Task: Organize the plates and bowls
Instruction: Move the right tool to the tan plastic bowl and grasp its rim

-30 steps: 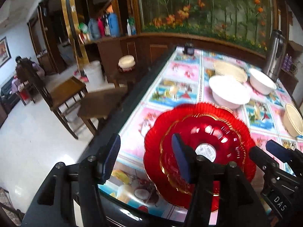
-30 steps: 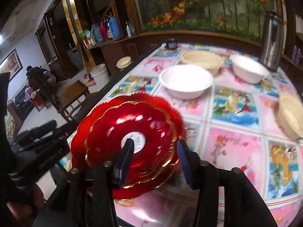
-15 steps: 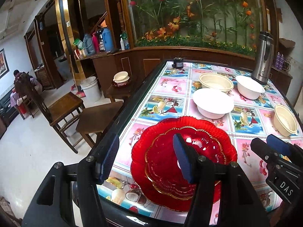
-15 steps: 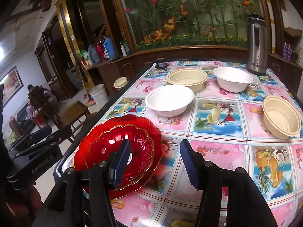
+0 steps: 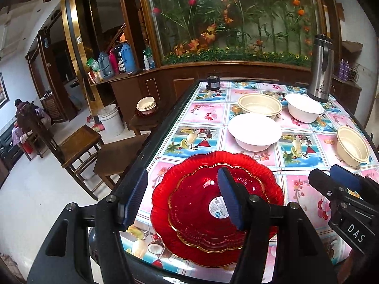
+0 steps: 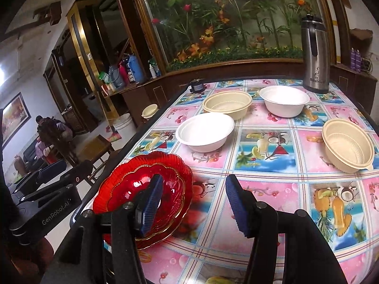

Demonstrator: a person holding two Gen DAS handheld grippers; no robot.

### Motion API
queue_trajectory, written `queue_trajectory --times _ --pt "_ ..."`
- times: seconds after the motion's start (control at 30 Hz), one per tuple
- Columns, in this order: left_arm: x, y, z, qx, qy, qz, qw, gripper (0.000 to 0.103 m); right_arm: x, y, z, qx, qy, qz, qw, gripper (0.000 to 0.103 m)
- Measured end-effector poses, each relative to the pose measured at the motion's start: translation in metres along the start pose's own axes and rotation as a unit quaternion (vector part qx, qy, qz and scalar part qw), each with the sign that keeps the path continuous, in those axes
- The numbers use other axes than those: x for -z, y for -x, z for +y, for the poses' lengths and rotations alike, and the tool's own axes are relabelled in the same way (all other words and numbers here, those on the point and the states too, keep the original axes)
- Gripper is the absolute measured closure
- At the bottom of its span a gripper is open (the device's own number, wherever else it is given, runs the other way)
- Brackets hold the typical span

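Two red scalloped glass plates [image 5: 201,203] lie stacked, the smaller on the larger, at the table's near left corner; they also show in the right wrist view [image 6: 132,189]. My left gripper [image 5: 182,198] is open and empty, above and behind them. My right gripper [image 6: 194,206] is open and empty, just right of the stack. A white bowl [image 5: 254,131] [image 6: 205,131], a beige bowl [image 5: 259,104] [image 6: 227,103], a second white bowl [image 5: 304,107] [image 6: 284,99] and a second beige bowl [image 5: 353,145] [image 6: 348,145] stand apart farther back.
The table [image 6: 265,184] has a fruit-patterned pink and blue cloth. A steel thermos [image 6: 315,54] stands at the far right corner and a small dark jar [image 6: 196,86] at the far left. Wooden chairs [image 5: 78,146] stand left of the table.
The smaller red plate has been set down on the larger one and let go. Both grippers have drawn back and up from the stack, open.
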State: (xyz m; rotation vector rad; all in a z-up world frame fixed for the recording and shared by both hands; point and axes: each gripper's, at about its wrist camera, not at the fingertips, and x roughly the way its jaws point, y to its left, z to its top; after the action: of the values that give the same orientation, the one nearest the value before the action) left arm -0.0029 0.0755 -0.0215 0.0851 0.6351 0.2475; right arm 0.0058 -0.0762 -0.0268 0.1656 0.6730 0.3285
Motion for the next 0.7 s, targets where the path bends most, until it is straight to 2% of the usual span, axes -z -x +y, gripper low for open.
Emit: queue_trajectory --times 0.3,0.37,0.5,0.63,0.7 --pt "-0.009 -0.004 -0.032 0.016 -0.026 0.003 0.9995 0.042 -0.003 0.001 -0.026 0.005 -0.024 -0.005 1.0 0.046" --pt "-0.014 -0.009 -0.045 0.043 -0.031 0.015 0.9985 0.036 -0.004 0.002 -0.037 0.008 -0.034 -0.009 0.999 0.046" --pt "-0.022 -0.016 -0.081 0.083 -0.048 0.031 0.995 0.034 -0.006 0.01 -0.068 0.02 -0.059 -0.025 0.998 0.046" --pt "-0.025 -0.021 -0.13 0.133 -0.077 0.057 0.9865 0.034 -0.007 0.024 -0.107 0.051 -0.086 -0.044 0.994 0.046" --pt "-0.024 -0.024 -0.155 0.16 -0.092 0.077 0.9799 0.034 -0.004 0.036 -0.134 0.08 -0.104 -0.057 0.99 0.045"
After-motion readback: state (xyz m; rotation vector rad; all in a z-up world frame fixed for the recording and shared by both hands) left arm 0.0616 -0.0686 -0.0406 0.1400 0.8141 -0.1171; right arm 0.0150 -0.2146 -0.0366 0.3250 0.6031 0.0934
